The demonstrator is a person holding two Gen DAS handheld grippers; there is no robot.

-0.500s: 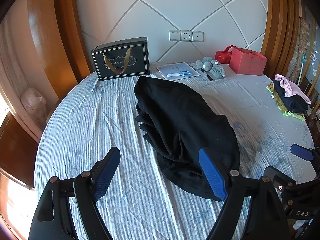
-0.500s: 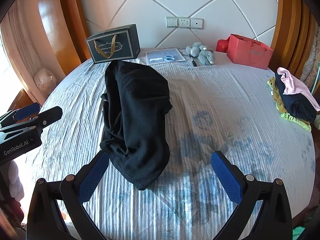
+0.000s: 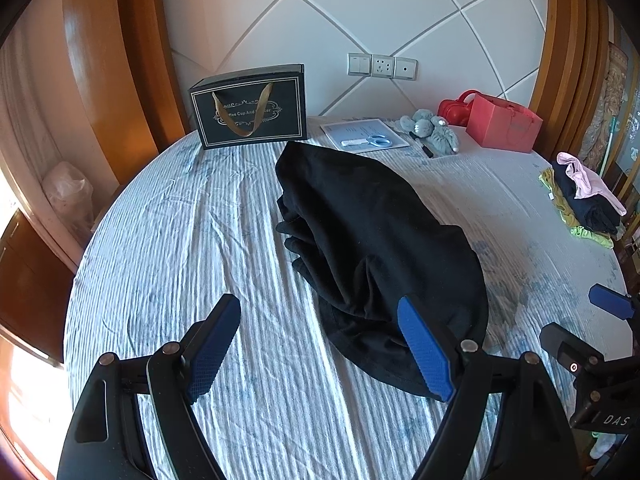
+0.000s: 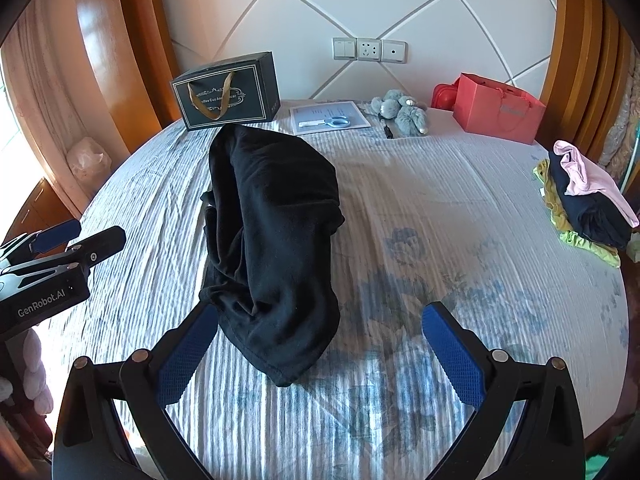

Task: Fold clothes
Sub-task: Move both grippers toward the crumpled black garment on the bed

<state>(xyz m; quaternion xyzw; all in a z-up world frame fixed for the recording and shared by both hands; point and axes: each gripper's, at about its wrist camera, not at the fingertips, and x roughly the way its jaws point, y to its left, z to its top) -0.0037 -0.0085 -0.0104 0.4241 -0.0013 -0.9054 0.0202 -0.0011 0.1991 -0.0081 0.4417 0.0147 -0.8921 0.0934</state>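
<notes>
A black garment (image 3: 372,236) lies bunched in a long heap on the round bed with the white-and-blue striped cover (image 3: 224,248); it also shows in the right wrist view (image 4: 272,232). My left gripper (image 3: 320,344) is open and empty, just above the cover at the garment's near left end, its right finger in front of the cloth. My right gripper (image 4: 316,352) is open and empty, with the garment's near tip between its fingers but apart from them. Each gripper shows at the edge of the other's view.
A pile of folded clothes (image 4: 588,204) sits at the bed's right edge. At the back stand a black gift bag (image 3: 250,110), a paper with scissors (image 3: 366,136), a grey plush toy (image 3: 434,132) and a red bag (image 3: 504,124). Wooden panels flank the headboard.
Both grippers have shifted slightly; the garment lies as before. Both stay open.
</notes>
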